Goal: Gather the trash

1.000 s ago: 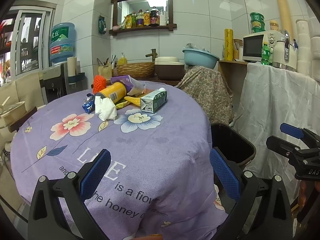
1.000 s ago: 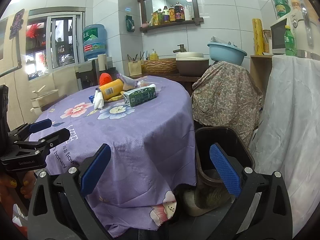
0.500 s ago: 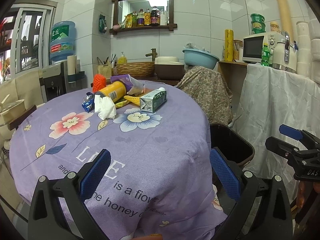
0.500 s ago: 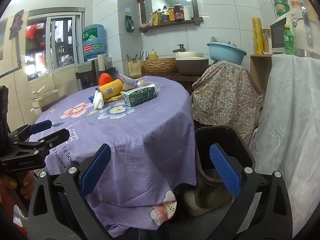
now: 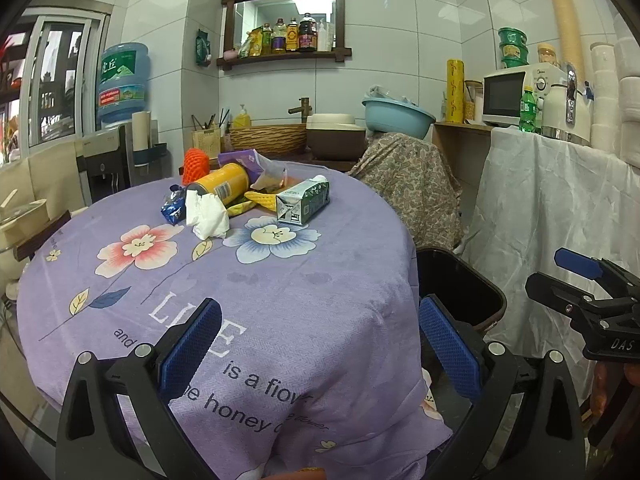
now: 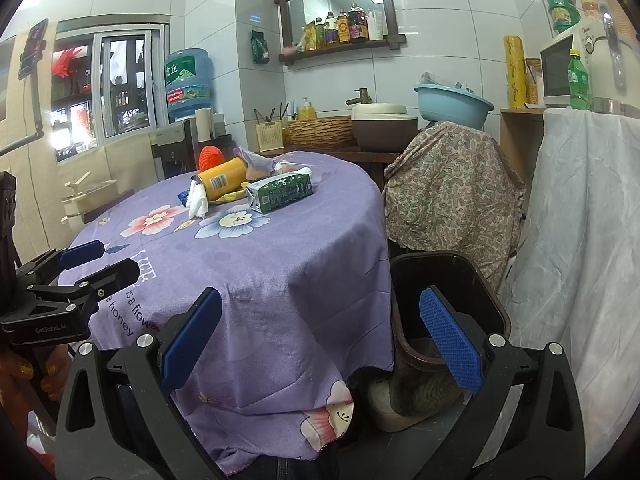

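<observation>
**Both grippers idle at table edge; trash untouched**

Nearest the cameras, the left gripper (image 5: 320, 344) hangs over the near rim of the table, its blue pads spread wide with nothing between them. The right gripper (image 6: 320, 340) is likewise spread and empty, positioned off the table's right side, above the black trash bin (image 6: 486, 288). The bin stands on the floor just beside the table, mouth open, presumably placed there so items can be dropped in with a short carry.

The purple tablecloth (image 5: 280, 304) is bare across its near half. The trash lies clustered at the far side: a crumpled white tissue (image 5: 208, 214), a green carton (image 5: 304, 202) on its side, a yellow can (image 5: 222, 184) tipped over, a blue wrapper (image 5: 173, 209), and an orange net (image 5: 196, 164) behind. All are well apart from either gripper. Judgement: collection has not started; a forward reach is required.
</observation>
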`<state>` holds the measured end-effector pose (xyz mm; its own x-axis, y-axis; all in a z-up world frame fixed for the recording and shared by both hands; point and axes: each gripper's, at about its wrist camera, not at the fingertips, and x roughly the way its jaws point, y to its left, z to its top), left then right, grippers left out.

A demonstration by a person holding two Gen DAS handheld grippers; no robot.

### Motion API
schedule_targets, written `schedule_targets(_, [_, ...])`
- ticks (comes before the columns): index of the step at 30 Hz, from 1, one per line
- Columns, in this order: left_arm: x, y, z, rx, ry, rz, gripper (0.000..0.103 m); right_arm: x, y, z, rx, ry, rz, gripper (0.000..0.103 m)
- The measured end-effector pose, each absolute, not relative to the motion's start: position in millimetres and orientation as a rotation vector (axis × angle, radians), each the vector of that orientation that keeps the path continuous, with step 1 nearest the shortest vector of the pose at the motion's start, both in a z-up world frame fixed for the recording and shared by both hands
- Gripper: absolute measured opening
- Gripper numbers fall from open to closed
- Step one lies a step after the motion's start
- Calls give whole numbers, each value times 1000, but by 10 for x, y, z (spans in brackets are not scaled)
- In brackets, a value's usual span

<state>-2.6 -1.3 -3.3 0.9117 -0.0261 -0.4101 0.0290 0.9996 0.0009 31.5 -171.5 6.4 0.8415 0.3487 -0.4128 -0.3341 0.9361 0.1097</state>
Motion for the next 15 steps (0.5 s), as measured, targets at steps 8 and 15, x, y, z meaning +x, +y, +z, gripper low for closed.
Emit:
schedule_targets(8, [-27, -14, -35, 6, 423, -28, 98, 313, -1687, 72, 26, 443, 356, 98])
schedule_targets(15, [-25, -16, -33, 7, 423, -29, 98, 315, -1689, 68, 27, 443, 357, 98])
